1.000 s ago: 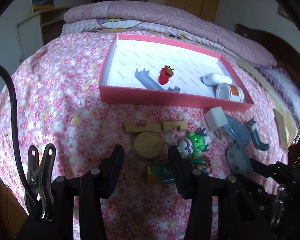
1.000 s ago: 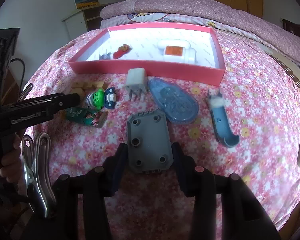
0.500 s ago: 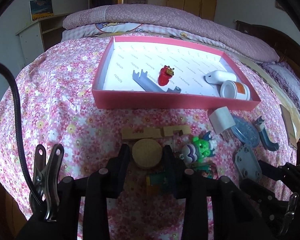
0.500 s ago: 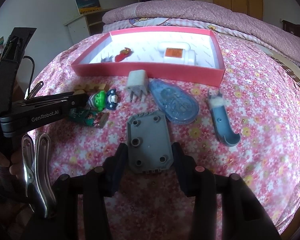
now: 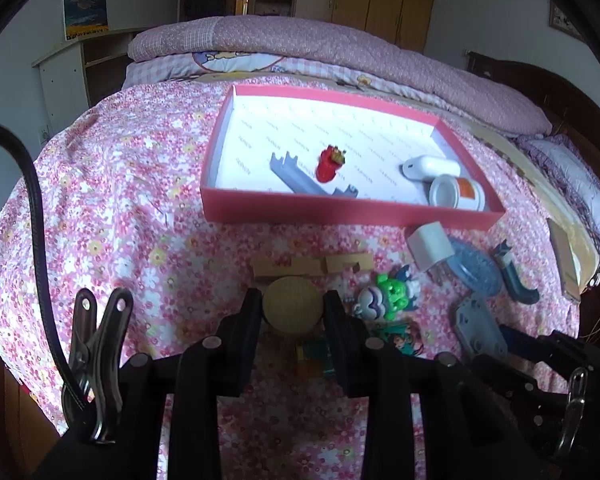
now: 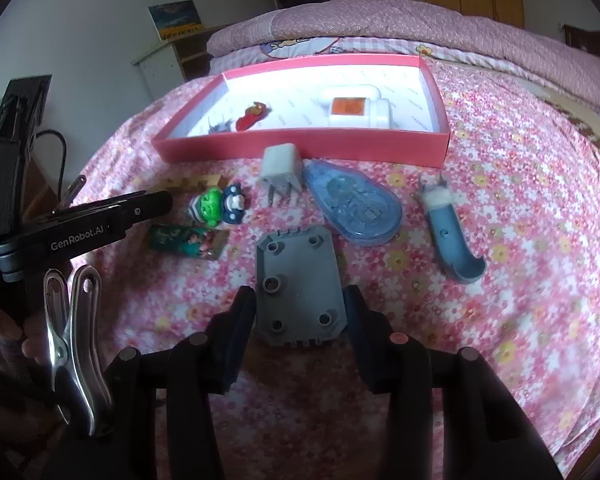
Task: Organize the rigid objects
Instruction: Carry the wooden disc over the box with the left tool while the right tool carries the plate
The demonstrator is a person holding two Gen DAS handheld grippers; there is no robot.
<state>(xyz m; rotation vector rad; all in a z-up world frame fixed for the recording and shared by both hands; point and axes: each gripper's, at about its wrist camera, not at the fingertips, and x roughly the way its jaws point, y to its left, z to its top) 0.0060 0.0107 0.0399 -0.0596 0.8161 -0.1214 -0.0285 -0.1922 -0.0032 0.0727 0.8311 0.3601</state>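
Note:
A pink tray (image 5: 340, 210) on the flowered bedspread holds a grey toothed bar (image 5: 300, 178), a red toy (image 5: 330, 162), a white case and a white jar (image 5: 456, 194). My left gripper (image 5: 293, 310) is shut on a round wooden disc (image 5: 293, 310), raised over the bed. My right gripper (image 6: 300, 304) is shut on a grey plate (image 6: 298, 284). In front of the tray lie wooden blocks (image 5: 308, 266), a green toy figure (image 5: 390, 294), a card (image 6: 186, 240), a white plug (image 6: 280, 166), a blue tape dispenser (image 6: 354, 206) and a blue curved piece (image 6: 450, 232).
A folded quilt (image 5: 320, 46) lies behind the tray. A wooden headboard (image 5: 560, 112) stands at the right. A shelf unit (image 5: 72, 76) is at the far left. A book (image 5: 566, 266) lies at the bed's right edge.
My left gripper closed from wide open onto the wooden disc and lifted it. My right gripper kept its hold on the grey plate and rose slightly.

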